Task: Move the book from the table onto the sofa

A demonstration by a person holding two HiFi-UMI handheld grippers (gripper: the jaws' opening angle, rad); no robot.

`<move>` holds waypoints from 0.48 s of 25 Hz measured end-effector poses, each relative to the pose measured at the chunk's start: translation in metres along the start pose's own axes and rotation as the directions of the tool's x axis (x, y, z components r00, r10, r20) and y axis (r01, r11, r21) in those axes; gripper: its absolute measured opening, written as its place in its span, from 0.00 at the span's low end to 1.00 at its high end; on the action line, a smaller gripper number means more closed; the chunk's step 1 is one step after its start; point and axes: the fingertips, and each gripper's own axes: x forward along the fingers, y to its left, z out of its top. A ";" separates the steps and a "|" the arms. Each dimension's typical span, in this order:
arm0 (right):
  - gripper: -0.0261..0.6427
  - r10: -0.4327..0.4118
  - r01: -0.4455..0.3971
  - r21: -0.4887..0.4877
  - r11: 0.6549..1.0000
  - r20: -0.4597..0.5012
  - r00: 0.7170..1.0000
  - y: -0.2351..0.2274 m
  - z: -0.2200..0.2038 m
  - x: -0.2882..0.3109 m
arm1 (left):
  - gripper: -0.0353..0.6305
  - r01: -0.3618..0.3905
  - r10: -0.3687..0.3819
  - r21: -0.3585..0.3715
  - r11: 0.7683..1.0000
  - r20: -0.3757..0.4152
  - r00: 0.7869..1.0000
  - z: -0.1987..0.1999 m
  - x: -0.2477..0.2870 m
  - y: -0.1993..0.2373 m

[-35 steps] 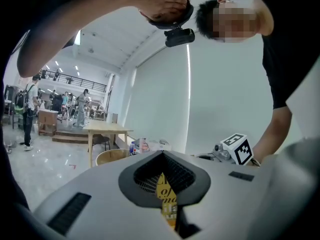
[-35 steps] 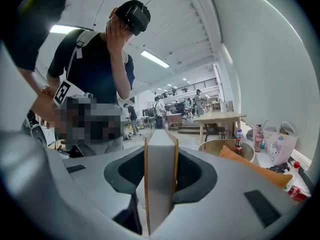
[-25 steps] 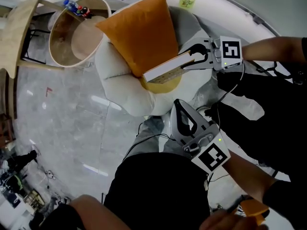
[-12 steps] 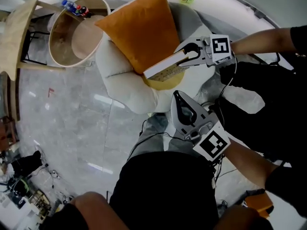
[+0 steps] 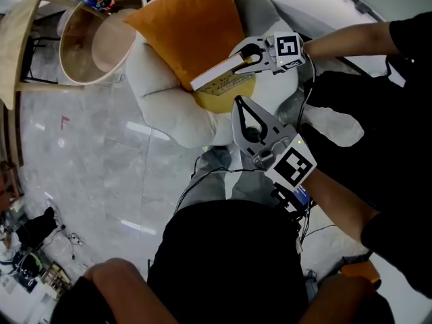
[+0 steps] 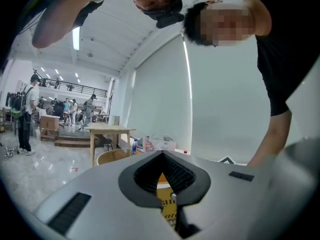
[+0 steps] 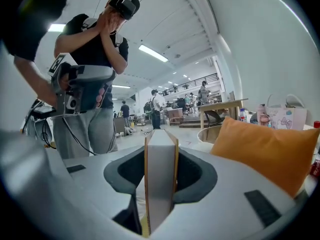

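1. A grey polished floor [image 5: 101, 154] lies below, with one white sofa [image 5: 162, 106] standing on it; beside the sofa is one round wooden piece with a raised rim [image 5: 81, 52].
2. One orange cushion [image 5: 192, 29] leans upright on the sofa. One yellow thing [image 5: 226, 100] lies on the seat at the foot of the cushion.
3. There is one book [image 5: 219, 75], with white page edges between brownish covers. It is over the sofa seat, just above the yellow thing and close against the cushion's lower edge. Whether it touches the seat I cannot tell.
4. There are two grippers, each with one cube of black-and-white square markers. The yellow thing carries dark print, too small to read.
5. The right gripper [image 5: 244, 56] has its jaws about half apart, clamped on the book's two covers.
6. The left gripper [image 5: 238, 102] hangs nearer the person, apart from the book. Its jaw tips meet and hold nothing.
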 end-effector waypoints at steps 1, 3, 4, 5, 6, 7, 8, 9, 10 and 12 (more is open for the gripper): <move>0.27 -0.004 0.004 -0.006 1.000 -0.004 1.000 -0.004 -0.004 0.001 | 0.06 0.015 -0.015 0.018 1.000 -0.007 1.000 -0.003 0.003 -0.002; 0.27 0.000 0.000 -0.012 1.000 -0.002 1.000 -0.006 -0.017 0.009 | 0.06 0.033 -0.032 0.040 0.999 -0.018 0.999 -0.013 0.005 0.001; 0.27 0.008 -0.008 -0.012 1.000 0.002 1.000 -0.007 -0.025 0.014 | 0.06 0.031 -0.030 0.039 0.999 -0.021 0.999 -0.017 0.006 0.003; 0.27 0.015 -0.015 -0.010 1.000 0.004 1.000 -0.010 -0.032 0.019 | 0.06 0.025 -0.024 0.036 0.999 -0.022 0.999 -0.021 0.009 0.004; 0.27 0.018 -0.018 -0.008 1.000 0.003 1.000 -0.014 -0.037 0.022 | 0.06 0.017 -0.016 0.030 0.999 -0.017 1.000 -0.023 0.012 0.004; 0.27 0.018 -0.018 -0.008 1.000 0.000 1.000 -0.018 -0.042 0.024 | 0.06 0.010 -0.010 0.024 1.000 -0.008 1.000 -0.024 0.016 0.004; 0.27 0.017 -0.017 -0.007 1.000 -0.003 1.000 -0.021 -0.047 0.026 | 0.06 0.008 -0.008 0.030 1.000 0.002 1.000 -0.024 0.019 0.004; 0.27 0.017 -0.017 -0.002 1.000 -0.003 1.000 -0.021 -0.054 0.029 | 0.06 0.011 -0.011 0.057 0.998 0.006 1.000 -0.024 0.020 0.006; 0.27 0.019 -0.019 0.005 1.000 -0.001 1.000 -0.019 -0.062 0.034 | 0.06 0.013 -0.013 0.089 0.996 0.001 1.000 -0.025 0.020 0.008; 0.27 0.025 -0.025 0.016 1.000 0.002 1.000 -0.019 -0.076 0.043 | 0.06 0.013 -0.010 0.121 0.993 -0.030 1.000 -0.030 0.021 0.009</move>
